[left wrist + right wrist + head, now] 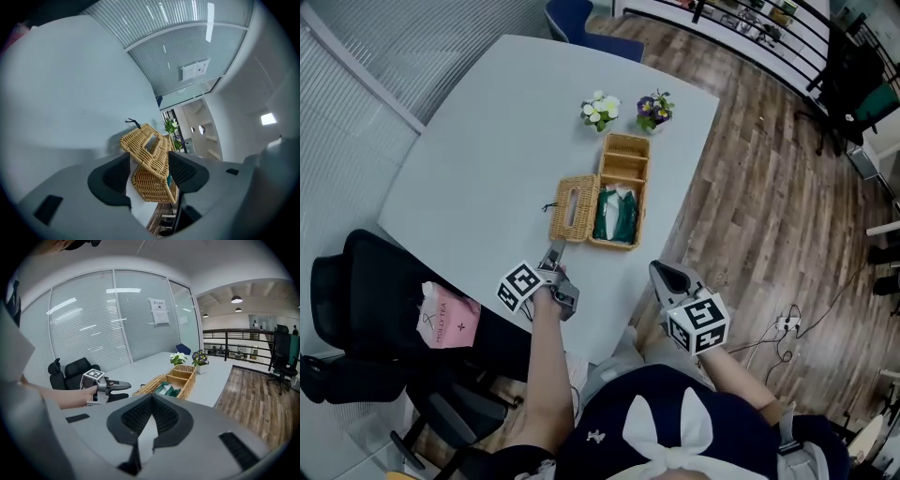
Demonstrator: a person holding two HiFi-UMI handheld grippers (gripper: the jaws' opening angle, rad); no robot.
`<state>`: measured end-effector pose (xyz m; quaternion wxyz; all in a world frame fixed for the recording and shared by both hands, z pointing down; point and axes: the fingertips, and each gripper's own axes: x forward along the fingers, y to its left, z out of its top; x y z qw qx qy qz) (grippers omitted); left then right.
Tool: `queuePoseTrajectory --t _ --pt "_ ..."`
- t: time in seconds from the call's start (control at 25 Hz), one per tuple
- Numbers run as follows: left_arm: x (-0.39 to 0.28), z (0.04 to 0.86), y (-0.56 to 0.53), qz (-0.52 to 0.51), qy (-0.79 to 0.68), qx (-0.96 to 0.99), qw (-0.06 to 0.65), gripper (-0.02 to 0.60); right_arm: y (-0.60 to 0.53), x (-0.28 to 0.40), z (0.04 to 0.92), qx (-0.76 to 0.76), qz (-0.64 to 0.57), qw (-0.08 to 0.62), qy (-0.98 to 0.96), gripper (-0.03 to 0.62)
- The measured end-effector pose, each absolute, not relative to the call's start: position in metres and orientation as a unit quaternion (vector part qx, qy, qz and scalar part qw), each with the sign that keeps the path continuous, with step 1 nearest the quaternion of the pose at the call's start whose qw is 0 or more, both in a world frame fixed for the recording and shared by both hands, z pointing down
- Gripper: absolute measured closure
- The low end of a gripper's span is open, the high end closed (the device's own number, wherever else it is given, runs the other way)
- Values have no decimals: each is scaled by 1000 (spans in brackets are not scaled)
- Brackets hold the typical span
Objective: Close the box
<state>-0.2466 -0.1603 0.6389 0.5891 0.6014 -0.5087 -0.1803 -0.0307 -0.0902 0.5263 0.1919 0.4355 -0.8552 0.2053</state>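
Far left, on the chair: a black office chair (356, 309) carries a pink bag (445, 321); its dark print seems to read "HOLLY TEA".
Table: a pale grey table (487, 141) holds the box and the flowers.
Left tongs: the left gripper (555, 253), held in a bare hand (546, 295), sits over the table's near edge. Its jaws are spread apart with nothing clamped. In the left gripper view (149, 171) the lid and box show through the gap, beyond the tips. The tips are just beside the lid's near corner; whether they touch it I cannot tell.
Lid: the wicker lid (574, 208) is folded out flat to the left of the box. It has a slot cut in its middle and a dark cord loop (548, 206) at its outer edge.
Box: the wicker box (639, 208) stands open mid-table. Its larger near compartment holds a green packet (614, 217) with something white on top; the far end is divided into smaller sections.
Flowers: white flowers (600, 110) and purple flowers (654, 110) stand in small pots just beyond the box.
Right tongs: the right gripper (662, 271) is off the table's near right corner, over the wood floor (769, 216). Its jaws are pressed together on nothing (150, 401).
Writing on the wall: a paper notice (160, 311) hangs on the glass partition; its print is too small to read.
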Motion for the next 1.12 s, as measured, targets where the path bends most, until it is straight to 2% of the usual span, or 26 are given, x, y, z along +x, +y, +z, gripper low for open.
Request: queuePoseTrajectory --t 0.48,0.72,0.8,0.88,1.12 --pt "-256 676 -178 -239 -485 542 643 322 -95 -41 536 437 211 204 -850 589" --pt "-254 683 -185 -260 -471 530 655 356 -96 -46 538 437 212 206 -850 589" --pt "-253 686 -185 -262 -471 522 661 378 -96 -48 537 437 212 207 -850 589" --pt "-254 687 -185 -261 -474 517 663 425 -96 -50 536 437 211 206 -850 589" --pt "-255 687 -183 -259 -479 519 659 445 -95 -51 533 438 206 210 -849 589"
